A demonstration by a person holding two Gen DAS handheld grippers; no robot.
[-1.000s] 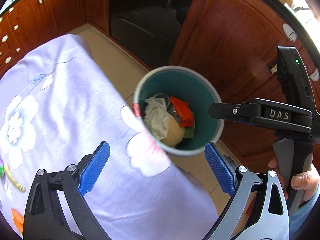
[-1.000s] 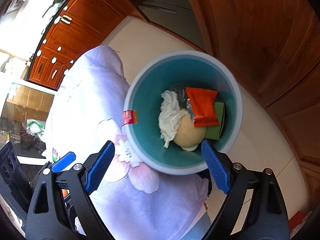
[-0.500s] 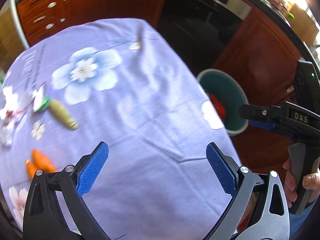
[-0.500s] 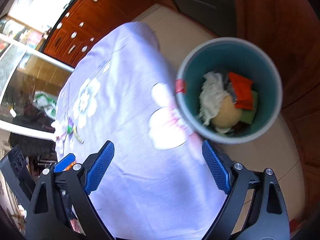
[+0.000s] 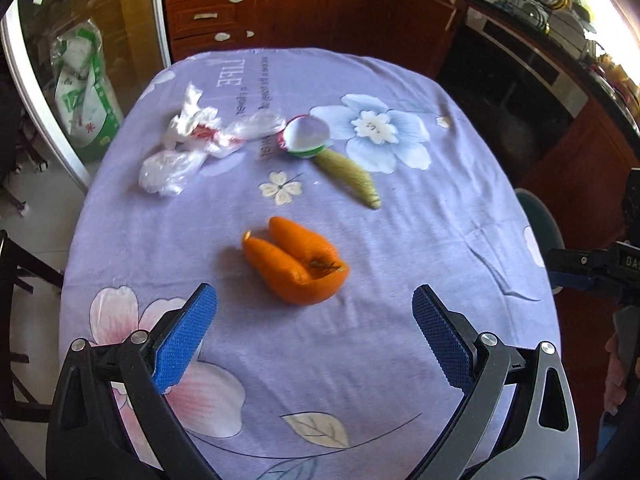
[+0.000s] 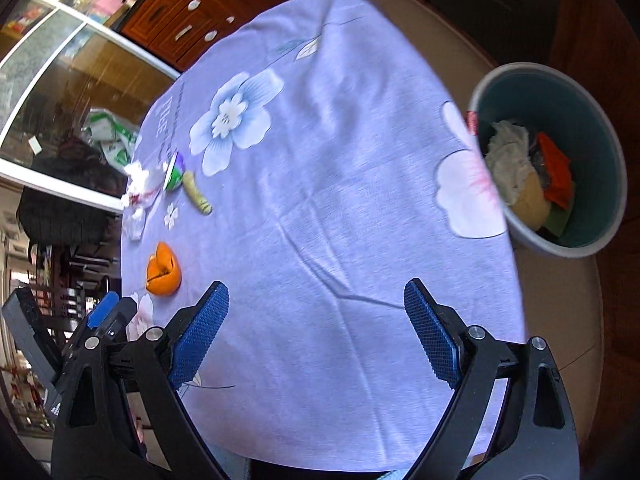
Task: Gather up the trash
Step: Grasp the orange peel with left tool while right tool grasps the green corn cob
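Note:
An orange peel (image 5: 296, 264) lies on the lilac flowered tablecloth (image 5: 360, 360), just ahead of my open, empty left gripper (image 5: 312, 338). Beyond it lie a yellow-green peel (image 5: 352, 178), a small cup (image 5: 306, 136) on its side and crumpled white tissues and plastic (image 5: 188, 140). In the right wrist view the teal bin (image 6: 592, 120) stands on the floor off the table's right edge, holding tissue, an orange wrapper and other waste. My right gripper (image 6: 316, 334) hangs open over bare cloth, with the orange peel (image 6: 163, 270) far to its left.
Dark wooden cabinets (image 5: 304, 4) and an oven (image 5: 520, 72) ring the table. A glass door (image 5: 72, 80) with a green-and-white bag (image 5: 86, 84) behind it stands at the left. A hand (image 5: 616, 376) holds the right gripper's handle at the right edge.
Both grippers have swung away from the bin and back over the table. The bin has slid to the right edge of both views; the peels and tissues have come into the left view.

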